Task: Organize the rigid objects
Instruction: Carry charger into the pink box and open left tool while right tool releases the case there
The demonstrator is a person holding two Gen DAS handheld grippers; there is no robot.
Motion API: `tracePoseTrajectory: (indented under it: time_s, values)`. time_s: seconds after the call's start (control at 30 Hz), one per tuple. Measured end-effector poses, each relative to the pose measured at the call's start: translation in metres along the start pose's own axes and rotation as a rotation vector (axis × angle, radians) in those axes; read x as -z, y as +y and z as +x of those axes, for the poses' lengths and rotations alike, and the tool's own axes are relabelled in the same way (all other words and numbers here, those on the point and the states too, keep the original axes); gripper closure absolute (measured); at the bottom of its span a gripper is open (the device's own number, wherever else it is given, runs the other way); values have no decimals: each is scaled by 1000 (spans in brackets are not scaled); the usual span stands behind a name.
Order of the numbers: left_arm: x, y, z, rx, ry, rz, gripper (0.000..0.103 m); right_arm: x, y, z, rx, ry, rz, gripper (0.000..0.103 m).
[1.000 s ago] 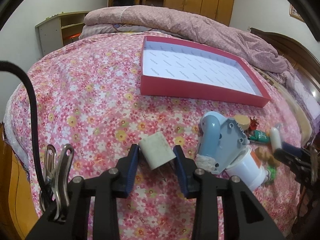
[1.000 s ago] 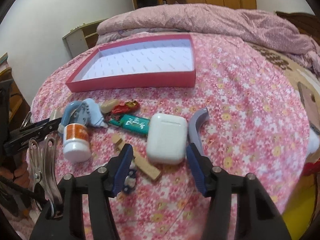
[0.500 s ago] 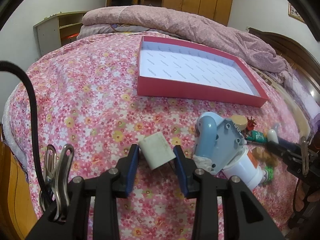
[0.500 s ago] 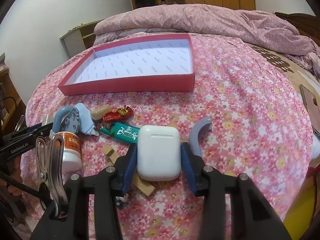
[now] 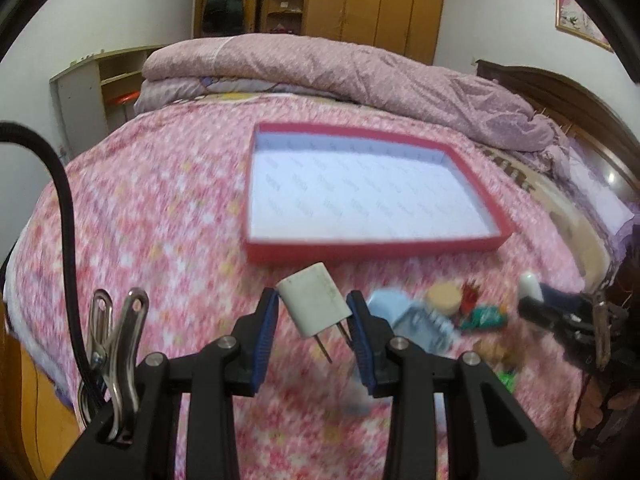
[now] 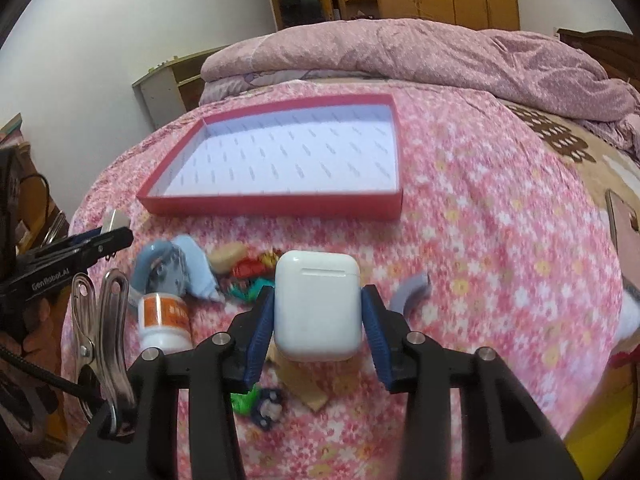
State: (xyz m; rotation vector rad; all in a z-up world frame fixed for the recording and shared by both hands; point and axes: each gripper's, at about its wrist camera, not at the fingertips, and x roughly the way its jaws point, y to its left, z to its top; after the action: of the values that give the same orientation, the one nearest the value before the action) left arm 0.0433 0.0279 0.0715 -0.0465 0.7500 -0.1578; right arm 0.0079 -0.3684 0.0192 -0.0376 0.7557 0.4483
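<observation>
Counting the scene gives two tools, one red box and a scatter of small items on a flowered bed (image 6: 500, 208). The left tool (image 5: 314, 306) is clamped on a single white plug adapter (image 5: 314, 304), a squat, off-white block, tilted, with two metal prongs pointing down toward the camera; it hangs clear of the bedspread, in front of the near wall of the red box (image 5: 372, 250). The right tool (image 6: 318, 308) has just been closing, and its blue pads now press both sides of one white earbud case (image 6: 316, 304), smooth and rounded with a lid seam near its top, held upright above the clutter. That box is shallow, red outside, white and patterned inside, and nothing lies in it. On the bedspread between box and tools sit one white bottle with an orange label (image 6: 164, 318), one pale-blue tape dispenser (image 6: 176, 270), one grey curved piece (image 6: 412, 288), one wooden block (image 6: 304, 384) and a few small colourful toys too blurred to count. A folded pink quilt (image 6: 420, 52) lies at the far end of the bed.
</observation>
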Motion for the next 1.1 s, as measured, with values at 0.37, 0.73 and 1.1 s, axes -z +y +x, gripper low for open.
tracePoseTrajectory:
  time_s: [0.37, 0.73, 1.1]
  values:
    - [-60, -22, 18, 7, -21, 44, 66, -62, 13, 10, -3, -26, -51, 59]
    - [-95, -25, 57, -3, 15, -1, 66, -100, 15, 48, -6, 2, -28, 59]
    - [-117, -23, 110, -49, 81, -39, 66, -126, 14, 84, 26, 29, -19, 59]
